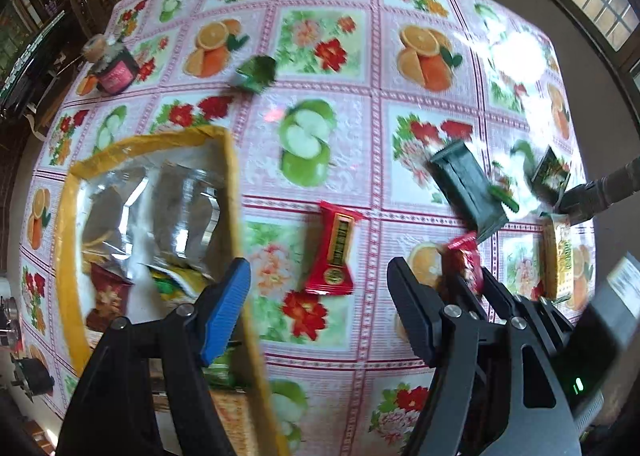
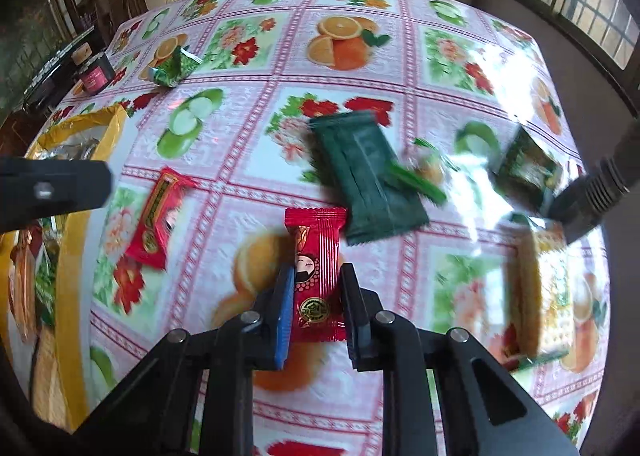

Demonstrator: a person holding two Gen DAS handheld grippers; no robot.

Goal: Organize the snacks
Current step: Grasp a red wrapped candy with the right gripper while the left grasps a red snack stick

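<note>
Snacks: 2 red packets (image 2: 158,216), right gripper (image 2: 316,288) grasping 1; left gripper (image 1: 320,288) released.

Box (image 1: 228,176) sits at table's (image 2: 400,56) left edge, packets inside it. Jar (image 2: 94,74) behind box, far left. Folded packet (image 2: 172,70) just right of jar. Flat packet (image 2: 158,216) lies right of box, on the cloth. Face-print packet (image 2: 316,268) mid-table, nearer the camera, between right gripper's (image 2: 314,296) fingers. Large packet (image 2: 366,176) behind it, touching its far corner. Cracker pack (image 2: 540,288) to the right; small packet (image 2: 528,172) behind that.
</note>
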